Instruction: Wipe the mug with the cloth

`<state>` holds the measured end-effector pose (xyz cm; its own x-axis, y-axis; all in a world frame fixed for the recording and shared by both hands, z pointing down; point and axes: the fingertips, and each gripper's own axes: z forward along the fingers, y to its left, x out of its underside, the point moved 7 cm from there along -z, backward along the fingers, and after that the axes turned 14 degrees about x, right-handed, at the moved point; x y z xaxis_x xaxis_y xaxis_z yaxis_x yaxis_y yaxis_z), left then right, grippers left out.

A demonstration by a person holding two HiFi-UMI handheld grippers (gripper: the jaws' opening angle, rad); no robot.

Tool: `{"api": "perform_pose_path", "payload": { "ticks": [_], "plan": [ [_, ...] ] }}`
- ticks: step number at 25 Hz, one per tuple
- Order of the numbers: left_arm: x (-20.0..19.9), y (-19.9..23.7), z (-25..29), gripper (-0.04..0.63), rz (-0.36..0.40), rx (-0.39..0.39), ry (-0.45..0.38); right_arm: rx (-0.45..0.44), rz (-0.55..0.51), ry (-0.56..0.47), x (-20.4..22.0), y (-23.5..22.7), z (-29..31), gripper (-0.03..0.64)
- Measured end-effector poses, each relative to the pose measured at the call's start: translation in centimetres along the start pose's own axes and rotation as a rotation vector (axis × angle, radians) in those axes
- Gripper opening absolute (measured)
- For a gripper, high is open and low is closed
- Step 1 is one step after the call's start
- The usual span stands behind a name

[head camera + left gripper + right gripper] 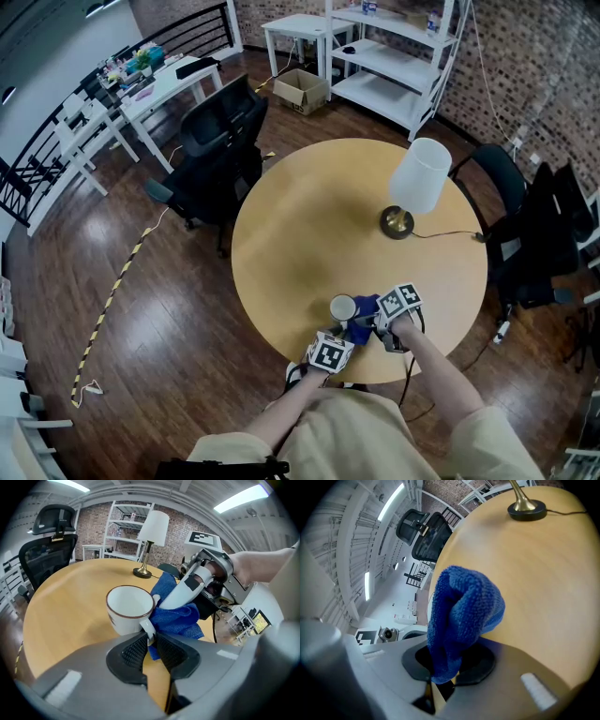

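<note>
A white mug (pixel 127 610) with a brown rim stands upright near the front edge of the round wooden table (pixel 309 234). My left gripper (pixel 150 641) is shut on the mug's handle (pixel 147 629). My right gripper (pixel 445 667) is shut on a bunched blue cloth (pixel 461 613). In the left gripper view the cloth (pixel 177 617) presses against the mug's right side, by the handle. The head view shows the mug (pixel 343 307), the cloth (pixel 362 317), the left gripper (pixel 341 336) and the right gripper (pixel 377 323) close together. In the right gripper view the cloth hides the mug.
A table lamp (pixel 417 183) with a white shade and brass base stands at the table's far right, its cord running off the edge. Black office chairs (pixel 220 131) stand left of the table and another (pixel 502 173) to the right. White shelving (pixel 398 56) stands at the back.
</note>
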<state>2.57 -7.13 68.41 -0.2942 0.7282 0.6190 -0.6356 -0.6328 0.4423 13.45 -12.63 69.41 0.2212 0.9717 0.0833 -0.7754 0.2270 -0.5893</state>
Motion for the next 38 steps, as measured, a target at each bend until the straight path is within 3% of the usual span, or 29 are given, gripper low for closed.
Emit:
{"api": "perform_pose_path", "payload": {
  "ticks": [8, 18, 21, 25, 28, 31, 34, 38],
  "plan": [
    [0.0, -0.3, 0.4, 0.054, 0.05, 0.044, 0.03, -0.052, -0.014, 0.05, 0.5, 0.3, 0.5, 0.055],
    [0.1, -0.5, -0.3, 0.062, 0.154, 0.012, 0.068, -0.055, -0.048, 0.031, 0.6, 0.1, 0.2, 0.06],
    [1.1, -0.8, -2.3, 0.062, 0.178, 0.019, 0.071, -0.047, -0.067, -0.02, 1.2, -0.2, -0.6, 0.06],
    [1.4, 0.2, -6.3, 0.094, 0.122, 0.005, -0.011, -0.04, -0.064, -0.146, 2.6, -0.3, -2.0, 0.06],
    [-0.6, 2.8, -7.5, 0.134, 0.047, -0.013, -0.054, -0.028, -0.046, -0.248, 3.8, -0.3, -3.2, 0.061],
    [-3.8, 4.8, -7.5, 0.154, 0.036, -0.025, -0.069, -0.03, -0.016, -0.33, 4.9, 0.1, -4.3, 0.06],
    [-6.6, 6.2, -6.5, 0.183, 0.072, -0.016, -0.014, -0.023, -0.01, -0.383, 5.7, 0.7, -5.2, 0.06],
    [-7.9, 7.6, -3.6, 0.212, 0.127, 0.044, 0.151, 0.011, -0.02, -0.431, 6.7, 1.6, -6.2, 0.06]
  ]
}}
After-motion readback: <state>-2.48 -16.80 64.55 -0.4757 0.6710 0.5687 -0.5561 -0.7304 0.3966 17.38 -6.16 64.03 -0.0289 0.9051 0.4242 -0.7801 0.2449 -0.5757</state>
